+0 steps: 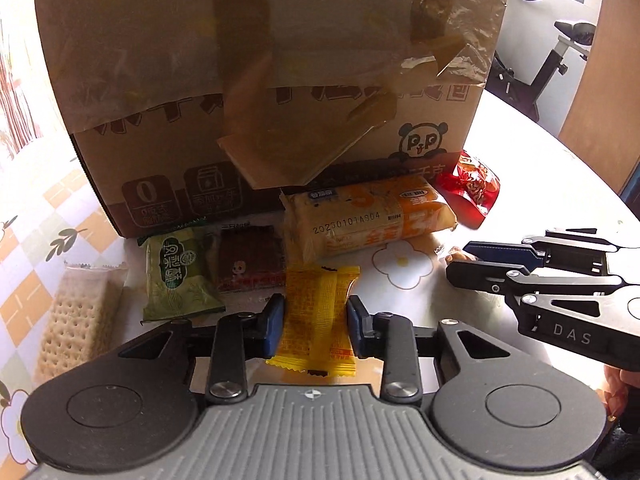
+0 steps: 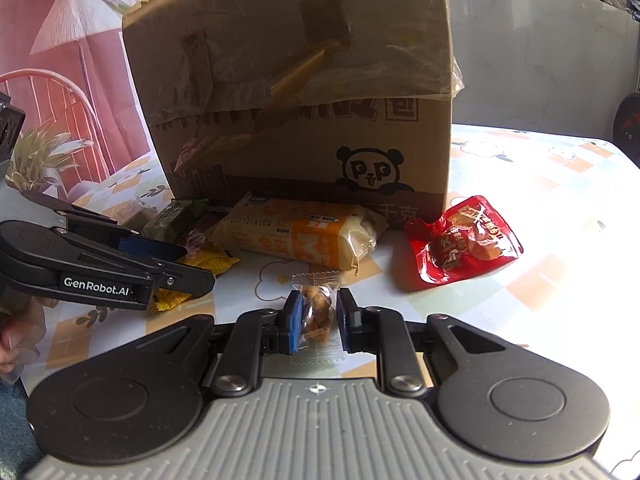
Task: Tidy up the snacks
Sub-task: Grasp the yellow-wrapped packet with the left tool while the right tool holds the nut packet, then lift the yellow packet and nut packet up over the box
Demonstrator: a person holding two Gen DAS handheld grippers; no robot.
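The yellow packet lies on the table between the left gripper's parted pads, apparently untouched. Only the right wrist view shows the clear nut packet between the right gripper's pads; contact unclear. The box stands behind.

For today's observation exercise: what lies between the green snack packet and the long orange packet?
A dark red-brown snack packet lies flat between the green packet and the orange packet, shown in the left wrist view.

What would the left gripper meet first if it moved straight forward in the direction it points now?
The left gripper has its jaws around the yellow packet. Straight ahead, the long orange biscuit pack probably comes first, then the cardboard box behind it. Depth is unclear, so this is a guess.
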